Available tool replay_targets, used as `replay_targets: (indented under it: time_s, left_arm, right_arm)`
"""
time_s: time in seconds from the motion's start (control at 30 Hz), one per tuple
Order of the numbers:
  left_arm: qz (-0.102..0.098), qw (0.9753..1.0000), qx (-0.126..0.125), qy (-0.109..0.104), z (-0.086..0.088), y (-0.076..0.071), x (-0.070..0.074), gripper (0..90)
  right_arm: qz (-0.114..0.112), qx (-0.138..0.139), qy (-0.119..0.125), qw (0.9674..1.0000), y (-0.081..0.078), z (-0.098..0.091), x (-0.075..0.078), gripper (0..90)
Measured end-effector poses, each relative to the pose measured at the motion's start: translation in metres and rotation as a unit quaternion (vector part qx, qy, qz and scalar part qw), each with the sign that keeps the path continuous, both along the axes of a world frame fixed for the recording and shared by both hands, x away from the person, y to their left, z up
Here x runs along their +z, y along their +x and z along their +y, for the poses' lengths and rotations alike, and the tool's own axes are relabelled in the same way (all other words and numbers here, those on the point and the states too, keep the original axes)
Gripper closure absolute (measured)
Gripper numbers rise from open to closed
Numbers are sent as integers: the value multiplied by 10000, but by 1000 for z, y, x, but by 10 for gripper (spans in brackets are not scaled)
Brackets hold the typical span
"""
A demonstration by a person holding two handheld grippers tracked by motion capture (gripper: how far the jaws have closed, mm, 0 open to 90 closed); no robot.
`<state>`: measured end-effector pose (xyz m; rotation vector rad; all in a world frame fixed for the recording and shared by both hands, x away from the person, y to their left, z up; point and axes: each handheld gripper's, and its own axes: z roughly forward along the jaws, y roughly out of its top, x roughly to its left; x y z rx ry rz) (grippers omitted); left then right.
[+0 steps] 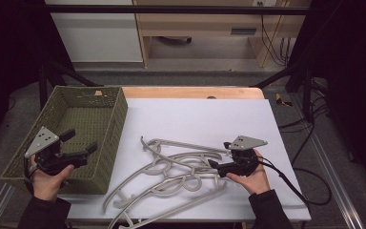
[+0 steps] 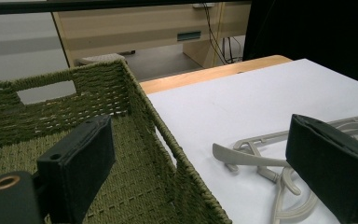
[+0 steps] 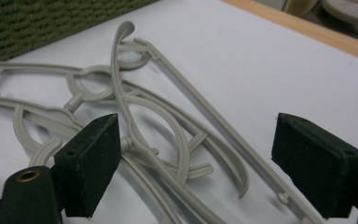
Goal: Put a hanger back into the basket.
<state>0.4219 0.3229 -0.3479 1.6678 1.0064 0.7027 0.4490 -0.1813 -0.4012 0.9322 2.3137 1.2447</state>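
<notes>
Several grey plastic hangers (image 1: pixel 171 176) lie tangled on the white sheet (image 1: pixel 205 119) in the middle of the table. My right gripper (image 1: pixel 219 155) is open at their right end, its jaws just above the hangers (image 3: pixel 168 121) and holding nothing. My left gripper (image 1: pixel 82 140) is open too, hovering over the right wall of the green woven basket (image 1: pixel 119 114). In the left gripper view one jaw hangs over the basket (image 2: pixel 140 186) and the other over the hangers (image 2: pixel 256 158).
The basket's inside looks empty. A wooden table edge (image 1: pixel 190 91) runs behind the sheet. Cables (image 1: pixel 310 191) trail off the table's right side. Metal frame rails (image 1: pixel 333 176) border the table.
</notes>
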Motion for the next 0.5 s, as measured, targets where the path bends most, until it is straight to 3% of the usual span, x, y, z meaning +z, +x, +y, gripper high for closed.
replay_targets:
  time_s: [0.23, 0.5]
  left_arm:
    - [23, 10000, -21, 63, -2, 0, 0, 76]
    - [47, 10000, -17, 84, -2, 1, -1, 79]
  right_arm:
    - [320, 288, -382, 9983, 6, 11, -17, 269]
    - [589, 404, -699, 9950, 13, 22, -34, 357]
